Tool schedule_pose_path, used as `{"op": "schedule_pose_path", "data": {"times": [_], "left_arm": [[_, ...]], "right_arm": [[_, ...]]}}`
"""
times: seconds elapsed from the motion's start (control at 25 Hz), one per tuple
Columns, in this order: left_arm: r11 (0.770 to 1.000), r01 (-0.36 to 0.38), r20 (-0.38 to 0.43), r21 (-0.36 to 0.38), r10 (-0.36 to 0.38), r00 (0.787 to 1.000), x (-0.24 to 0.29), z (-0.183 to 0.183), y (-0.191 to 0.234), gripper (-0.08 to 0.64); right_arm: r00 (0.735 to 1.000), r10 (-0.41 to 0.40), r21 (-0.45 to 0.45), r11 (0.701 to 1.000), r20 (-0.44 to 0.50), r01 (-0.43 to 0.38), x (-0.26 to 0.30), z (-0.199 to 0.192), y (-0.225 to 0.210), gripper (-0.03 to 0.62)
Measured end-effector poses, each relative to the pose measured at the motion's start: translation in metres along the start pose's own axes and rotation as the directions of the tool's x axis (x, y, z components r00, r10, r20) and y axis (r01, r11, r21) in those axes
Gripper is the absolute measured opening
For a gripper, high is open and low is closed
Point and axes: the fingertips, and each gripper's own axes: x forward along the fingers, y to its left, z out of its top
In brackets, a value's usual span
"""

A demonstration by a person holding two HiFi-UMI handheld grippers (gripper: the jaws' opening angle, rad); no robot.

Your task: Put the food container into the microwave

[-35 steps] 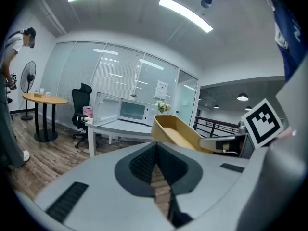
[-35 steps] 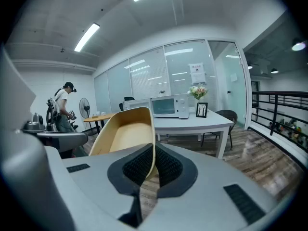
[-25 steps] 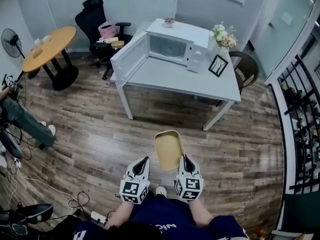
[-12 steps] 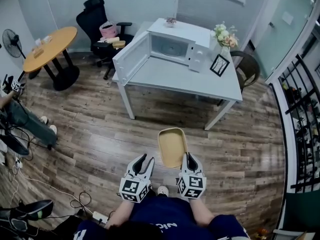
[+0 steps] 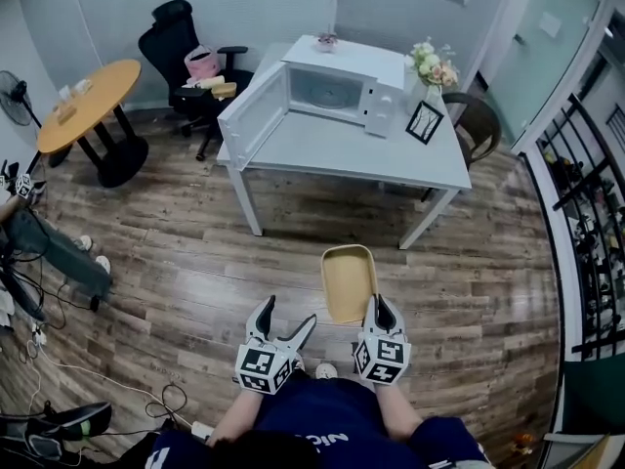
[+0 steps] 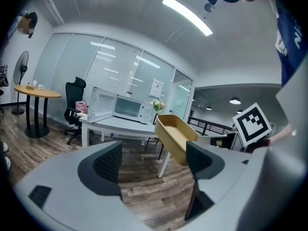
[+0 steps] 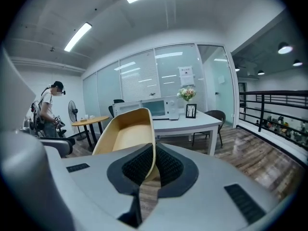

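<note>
The food container, a shallow tan tray, hangs empty above the wood floor, with my right gripper shut on its near rim. In the right gripper view the container's wall runs between the pads of the right gripper. My left gripper is just left of the container and apart from it. Its jaws have just been opening, with nothing between them. The container shows to their right. The white microwave stands on the white table ahead, its door swung open to the left.
On the table are flowers and a picture frame. A dark chair stands at its right end. A black office chair and a round wooden table are at the back left. A railing runs along the right.
The left gripper's jaws have gone from shut to wide open. Both grippers and the container sit slightly further right in the head view.
</note>
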Motion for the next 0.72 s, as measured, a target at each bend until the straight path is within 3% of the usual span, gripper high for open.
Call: {"op": "schedule_pose_path", "data": {"times": [0.28,0.72], "left_arm": [[0.998,0.050,-0.007,0.047,-0.049,0.999,0.001,0.003,0.016,0.408],[1.000,0.028,-0.025,0.005,-0.028,0.999,0.016,-0.005,0.039,0.407]], "right_arm": [[0.999,-0.033,0.027,0.999,0.000,0.033,0.006,-0.005,0.017,0.031],[0.997,-0.046,0.042,0.998,-0.069,0.049,0.018,-0.027,0.018,0.031]]}}
